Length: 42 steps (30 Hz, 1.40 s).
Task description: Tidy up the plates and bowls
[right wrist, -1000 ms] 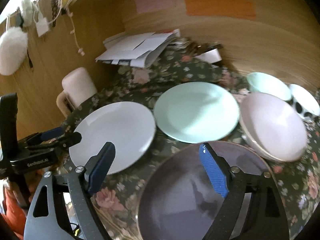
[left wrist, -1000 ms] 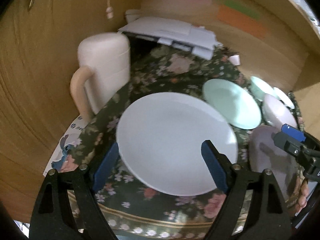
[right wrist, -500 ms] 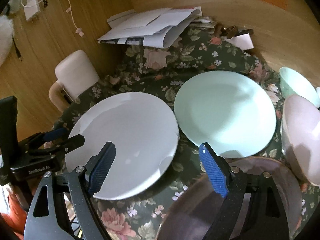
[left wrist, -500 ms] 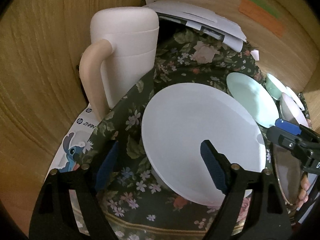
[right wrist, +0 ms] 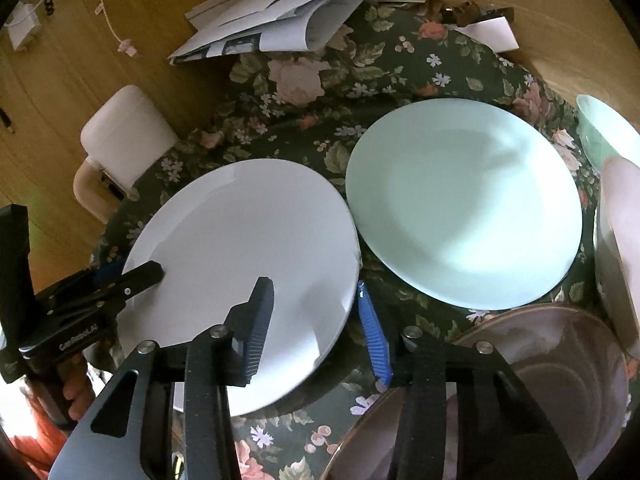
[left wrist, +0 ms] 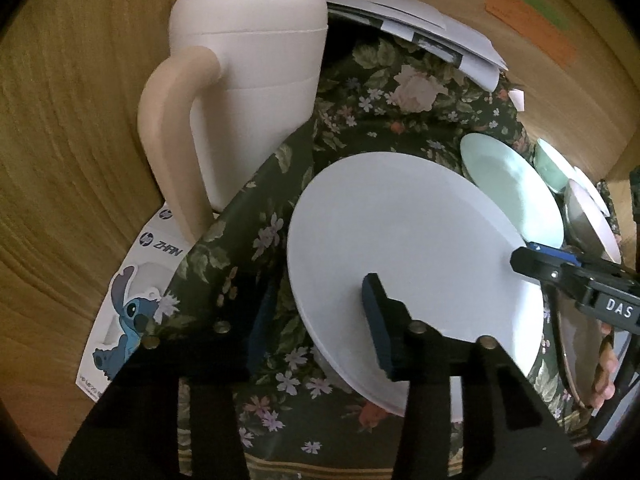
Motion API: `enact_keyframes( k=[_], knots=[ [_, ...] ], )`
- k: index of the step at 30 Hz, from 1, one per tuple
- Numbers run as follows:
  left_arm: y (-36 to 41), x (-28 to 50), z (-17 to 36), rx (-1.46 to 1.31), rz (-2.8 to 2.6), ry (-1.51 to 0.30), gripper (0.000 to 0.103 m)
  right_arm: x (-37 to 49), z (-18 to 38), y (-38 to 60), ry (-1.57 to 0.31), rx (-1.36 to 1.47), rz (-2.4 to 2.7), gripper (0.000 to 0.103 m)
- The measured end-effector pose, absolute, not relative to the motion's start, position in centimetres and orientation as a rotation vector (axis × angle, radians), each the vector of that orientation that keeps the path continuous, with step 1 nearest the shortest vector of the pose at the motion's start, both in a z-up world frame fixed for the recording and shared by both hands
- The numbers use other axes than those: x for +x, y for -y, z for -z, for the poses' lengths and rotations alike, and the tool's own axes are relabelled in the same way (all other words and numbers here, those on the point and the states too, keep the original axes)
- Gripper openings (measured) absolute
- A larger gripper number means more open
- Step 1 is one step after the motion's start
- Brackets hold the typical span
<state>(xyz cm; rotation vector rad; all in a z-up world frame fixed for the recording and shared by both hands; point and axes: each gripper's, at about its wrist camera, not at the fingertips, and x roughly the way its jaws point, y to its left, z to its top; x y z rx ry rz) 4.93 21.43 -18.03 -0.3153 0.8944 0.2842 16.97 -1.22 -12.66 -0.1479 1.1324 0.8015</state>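
Here, both grippers straddle opposite rim edges of the round white plate [left wrist: 404, 256], which lies on the dark floral cloth [left wrist: 360, 120] covering the bench, toward its near edge. The left gripper [left wrist: 316, 320] has one blue pad above the plate's near-left rim and the other below it; its jaws are closing, and whether the pads press yet cannot be told. The right gripper [right wrist: 316, 320] brackets the plate's near-right rim likewise, jaws closing, contact unclear. Just beside the white plate, toward the bench's far right, lies a round pale green plate [right wrist: 464, 204]. A brown glazed bowl [right wrist: 520, 392] sits at the near right corner. A tall cream lidded jug with a beige handle [left wrist: 248, 92] stands at the left edge.
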Motion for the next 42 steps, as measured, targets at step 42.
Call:
enact_keyframes(
  k=[42],
  knots=[
    [-19.2, 4.6, 15.9, -0.33, -0.211, -0.861, 0.037, 15.4, 10.7, 3.7, -1.056, -0.092, -0.805, 0.037]
  ],
)
